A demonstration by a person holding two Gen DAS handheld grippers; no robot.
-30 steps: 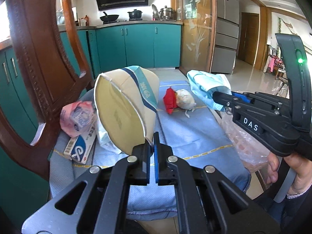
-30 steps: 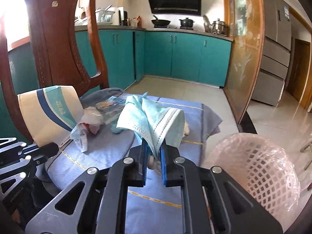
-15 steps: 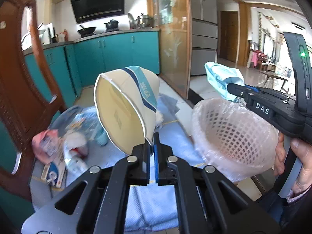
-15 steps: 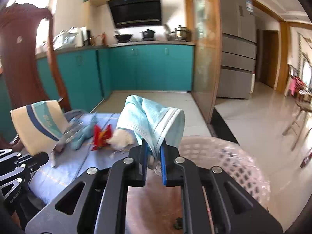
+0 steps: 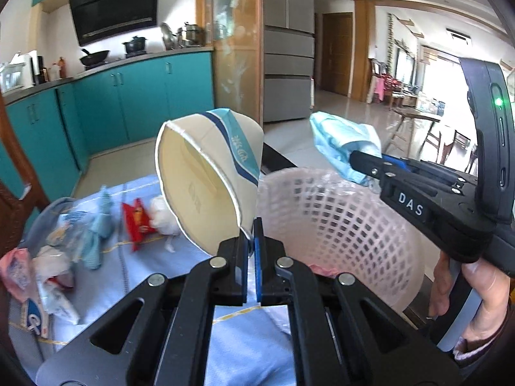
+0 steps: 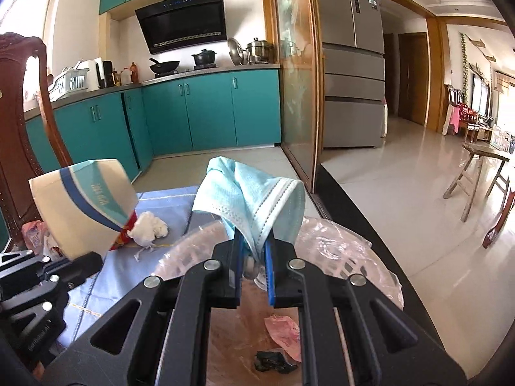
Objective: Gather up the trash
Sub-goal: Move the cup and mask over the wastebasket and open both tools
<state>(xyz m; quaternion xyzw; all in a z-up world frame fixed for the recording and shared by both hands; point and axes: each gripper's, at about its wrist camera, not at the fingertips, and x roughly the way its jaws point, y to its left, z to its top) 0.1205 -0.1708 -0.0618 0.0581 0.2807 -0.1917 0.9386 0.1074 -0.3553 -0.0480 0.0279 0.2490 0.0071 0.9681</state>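
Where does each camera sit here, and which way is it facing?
Left wrist: on the left gripper, facing the paper cup it pinches and the bin; the right gripper and hand show.
Right wrist: on the right gripper, facing its face mask over the bin; the left gripper shows lower left.
Shared: cup, mask, bin, kitchen.

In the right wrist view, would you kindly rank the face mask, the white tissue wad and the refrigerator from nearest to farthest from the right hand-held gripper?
1. Face mask: clamped in the right hand-held gripper.
2. White tissue wad: left, on the blue cloth.
3. Refrigerator: far back, right of centre.
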